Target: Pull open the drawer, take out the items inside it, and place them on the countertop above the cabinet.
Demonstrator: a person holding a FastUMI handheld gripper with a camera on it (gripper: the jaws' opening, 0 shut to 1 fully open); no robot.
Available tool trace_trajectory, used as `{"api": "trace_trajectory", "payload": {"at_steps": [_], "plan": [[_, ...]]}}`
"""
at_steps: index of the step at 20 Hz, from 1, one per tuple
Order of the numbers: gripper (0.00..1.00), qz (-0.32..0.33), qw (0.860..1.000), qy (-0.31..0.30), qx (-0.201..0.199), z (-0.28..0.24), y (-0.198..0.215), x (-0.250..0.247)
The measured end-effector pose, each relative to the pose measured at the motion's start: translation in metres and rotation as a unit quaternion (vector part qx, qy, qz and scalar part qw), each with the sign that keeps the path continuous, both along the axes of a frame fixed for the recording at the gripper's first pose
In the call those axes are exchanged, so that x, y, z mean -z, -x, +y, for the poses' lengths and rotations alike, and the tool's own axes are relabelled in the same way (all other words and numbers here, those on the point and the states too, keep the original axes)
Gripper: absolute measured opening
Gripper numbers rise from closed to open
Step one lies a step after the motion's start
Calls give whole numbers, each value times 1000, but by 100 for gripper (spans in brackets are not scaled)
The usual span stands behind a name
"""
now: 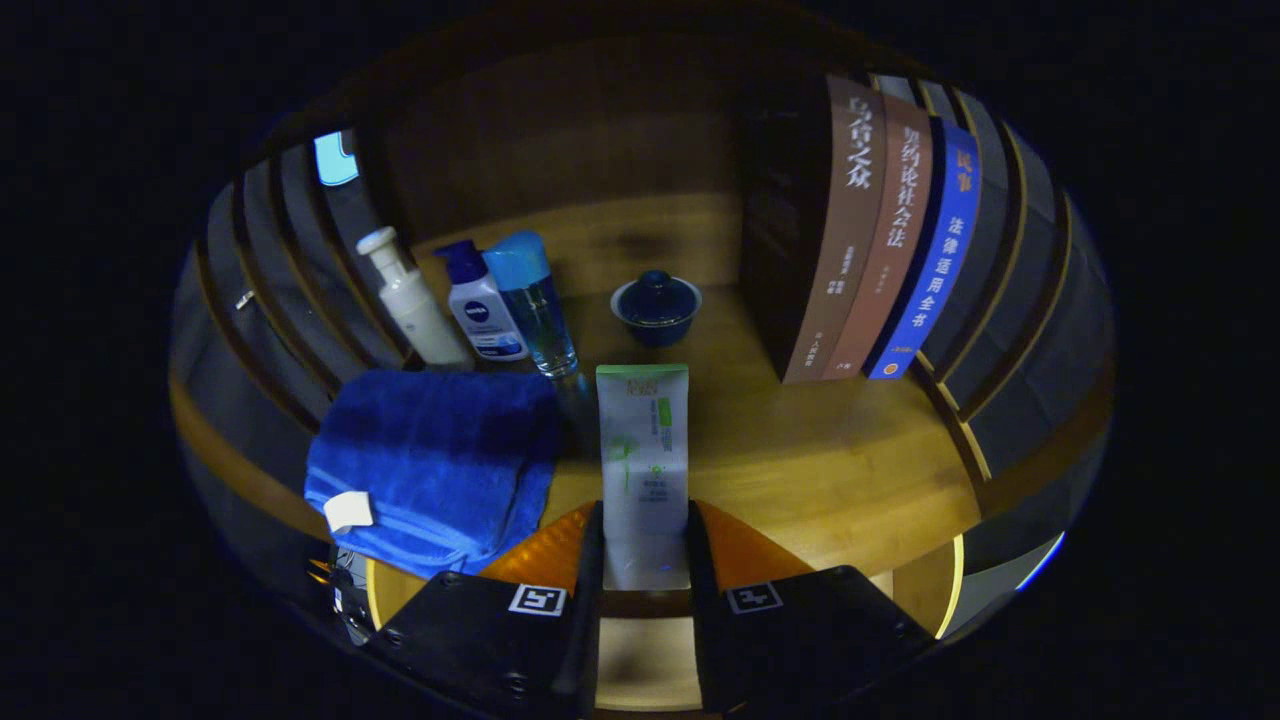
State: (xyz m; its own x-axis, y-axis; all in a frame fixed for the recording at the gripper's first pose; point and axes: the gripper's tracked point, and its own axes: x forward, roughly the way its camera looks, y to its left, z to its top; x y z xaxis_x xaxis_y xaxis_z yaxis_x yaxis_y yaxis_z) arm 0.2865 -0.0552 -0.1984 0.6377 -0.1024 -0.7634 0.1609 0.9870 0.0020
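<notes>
On the left of the wooden countertop, a folded blue towel lies flat, with a small white tag on its near corner; the towel sits just left of the gripper's left finger and beside the held tube. Beyond the towel stand three upright containers in a row: a white pump bottle furthest left, a white bottle with a dark blue cap next to it, and a clear blue-tinted bottle with a light blue cap touching or nearly touching that one; whether they touch cannot be told. At the centre, the gripper pinches a white tube with green markings; both fingers press on the lower sides of the tube, one on each side, and the tube stands upright, its upper end extending ahead of the fingers over the countertop; whether its base rests on the wood is not discernible. Beyond the tube, well apart from it, a small dark blue lidded bowl sits on the countertop. To the right, a row of books stands upright, with two brown spines and one blue spine facing the gripper; further dark volumes continue to the right of these; the wooden back panel rises behind the bowl and the bottles.
</notes>
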Motion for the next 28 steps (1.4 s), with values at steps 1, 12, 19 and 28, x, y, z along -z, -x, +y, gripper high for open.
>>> {"api": "trace_trajectory", "payload": {"at_steps": [1, 12, 19, 28], "plan": [[43, 6, 1000, 3, 4, -1, -3, 7], [82, 26, 1000, 11, 11, -10, 3, 32], [99, -11, 999, 29, 3, -8, 39, -3], [99, -176, 982, 55, -31, 31, 164, -93]]}}
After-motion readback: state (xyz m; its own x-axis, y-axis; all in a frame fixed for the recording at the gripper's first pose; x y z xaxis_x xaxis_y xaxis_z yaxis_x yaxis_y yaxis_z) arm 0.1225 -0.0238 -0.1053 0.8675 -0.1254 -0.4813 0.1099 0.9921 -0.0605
